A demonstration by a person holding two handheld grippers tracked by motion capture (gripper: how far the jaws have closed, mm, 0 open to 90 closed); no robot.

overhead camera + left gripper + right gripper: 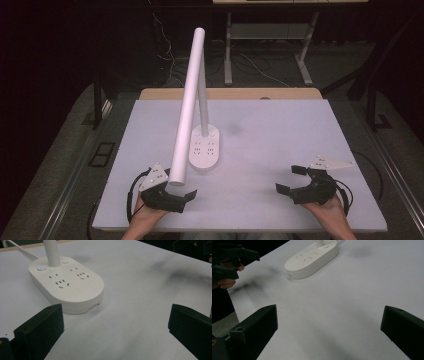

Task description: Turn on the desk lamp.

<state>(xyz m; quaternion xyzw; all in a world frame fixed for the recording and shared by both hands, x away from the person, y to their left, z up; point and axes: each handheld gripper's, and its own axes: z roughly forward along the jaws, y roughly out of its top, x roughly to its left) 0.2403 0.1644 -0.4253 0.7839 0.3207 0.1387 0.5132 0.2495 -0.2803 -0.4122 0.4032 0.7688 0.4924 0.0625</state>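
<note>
Flanking a white lamp base (205, 149), left gripper (176, 189) and right gripper (292, 178) gape, released.

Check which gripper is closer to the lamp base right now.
Left. The left gripper sits just in front of the lamp base, slightly to its left, fingers open. The right gripper is open too, well off to the base's right near the table's front edge.

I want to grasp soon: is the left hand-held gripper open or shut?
Open: the left hand-held gripper has its jaws wide apart, holding nothing.
</note>
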